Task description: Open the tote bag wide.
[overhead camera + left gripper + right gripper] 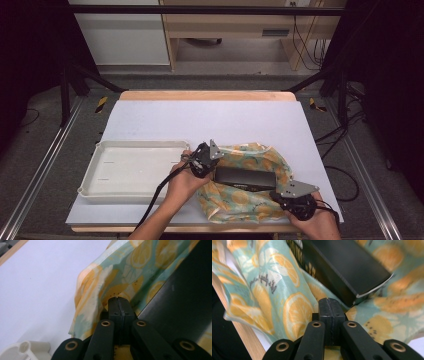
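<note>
A black book (245, 178) lies on a teal cloth with an orange-slice print (252, 154), spread at the table's near right. My left gripper (204, 162) is at the cloth's left edge, beside the book's left end. In the left gripper view its jaws (119, 300) are shut, with the cloth (100, 282) bunched up at their tips and the book (182, 297) to the right. My right gripper (296, 201) is at the cloth's near right corner. Its jaws (328, 301) are shut on a fold of cloth (294, 310) just below the book's corner (342, 262).
A shallow white tray (100, 186) stands left of the cloth, its corner (27, 350) close to my left gripper. A pale mat (210, 120) covers the wooden table; its near edge (244, 332) runs just beside the right gripper. Black frame posts stand at both sides.
</note>
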Tool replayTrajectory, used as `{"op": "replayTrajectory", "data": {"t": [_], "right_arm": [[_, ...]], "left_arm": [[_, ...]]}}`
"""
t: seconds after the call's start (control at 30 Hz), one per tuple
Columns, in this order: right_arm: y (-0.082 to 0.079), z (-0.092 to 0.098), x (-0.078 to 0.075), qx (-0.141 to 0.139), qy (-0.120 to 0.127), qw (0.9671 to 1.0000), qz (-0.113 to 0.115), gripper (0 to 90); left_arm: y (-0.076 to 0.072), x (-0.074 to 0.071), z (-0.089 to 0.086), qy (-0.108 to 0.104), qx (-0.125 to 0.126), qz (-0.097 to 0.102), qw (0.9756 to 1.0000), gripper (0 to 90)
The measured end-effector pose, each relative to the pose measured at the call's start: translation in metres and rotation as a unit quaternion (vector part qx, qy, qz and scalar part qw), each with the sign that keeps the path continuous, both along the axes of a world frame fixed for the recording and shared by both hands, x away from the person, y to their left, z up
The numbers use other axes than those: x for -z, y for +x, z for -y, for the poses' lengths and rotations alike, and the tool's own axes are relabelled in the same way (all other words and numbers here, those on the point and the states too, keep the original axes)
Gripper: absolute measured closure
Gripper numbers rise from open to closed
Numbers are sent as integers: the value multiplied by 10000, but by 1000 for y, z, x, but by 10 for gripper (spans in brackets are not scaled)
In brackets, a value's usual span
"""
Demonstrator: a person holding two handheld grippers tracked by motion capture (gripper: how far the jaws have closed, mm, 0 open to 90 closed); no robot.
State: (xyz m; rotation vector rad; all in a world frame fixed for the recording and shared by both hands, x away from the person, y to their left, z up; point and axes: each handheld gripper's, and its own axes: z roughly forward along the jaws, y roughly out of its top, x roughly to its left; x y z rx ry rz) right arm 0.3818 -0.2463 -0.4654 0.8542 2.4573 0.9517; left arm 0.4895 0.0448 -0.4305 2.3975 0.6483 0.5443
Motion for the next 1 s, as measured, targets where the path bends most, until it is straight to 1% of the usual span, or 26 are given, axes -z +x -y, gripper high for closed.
{"op": "replayTrajectory", "data": {"t": [0.03, 0.13, 0.2, 0.23, 0.27, 0.37, 0.47, 0.53, 0.67, 0.7, 0.8, 0.87, 0.97, 1.0], "right_arm": [[0, 0, 3, -4, -9, 10000, -43, 900], [-1, 2, 10, -1, -37, 9999, -115, 900], [-2, 3, 12, 10, -44, 9999, -165, 900], [-1, 4, 11, 2, -41, 9998, -183, 900], [-1, 4, 11, -6, -61, 9998, -186, 900], [-1, 4, 11, -76, -147, 9997, -191, 900], [-2, 4, 10, -107, -202, 9996, -191, 900], [-2, 5, 9, -136, -264, 9994, -180, 900], [-3, 7, 9, -152, -287, 9993, -190, 900], [-3, 8, 9, -171, -318, 9992, -166, 900], [-2, 12, 8, -104, -360, 9992, -167, 900], [1, 15, 8, -98, -411, 9990, -155, 900], [5, 18, 7, -58, -524, 9985, -142, 900], [6, 20, 7, -46, -522, 9985, -157, 900]], "left_arm": [[2, 1, 1, 116, 5, -12, 9999, 900], [7, 6, 3, 220, -49, -121, 9997, 900], [9, 10, 3, 425, -89, -145, 9990, 900], [10, 11, 3, 472, -94, -178, 9987, 900], [11, 13, 3, 558, -148, -159, 9982, 900], [14, 16, 2, 633, -184, -207, 9976, 900], [14, 19, -1, 839, -187, -249, 9960, 900], [14, 20, -4, 981, -212, -232, 9947, 900], [15, 23, -11, 952, -278, -349, 9945, 900], [15, 23, -12, 974, -280, -371, 9942, 900], [12, 21, -13, 1053, -270, -350, 9935, 900], [10, 21, -14, 1071, -257, -372, 9932, 900], [7, 21, -19, 1052, -254, -404, 9933, 900], [6, 22, -21, 1032, -234, -431, 9935, 900]]}}
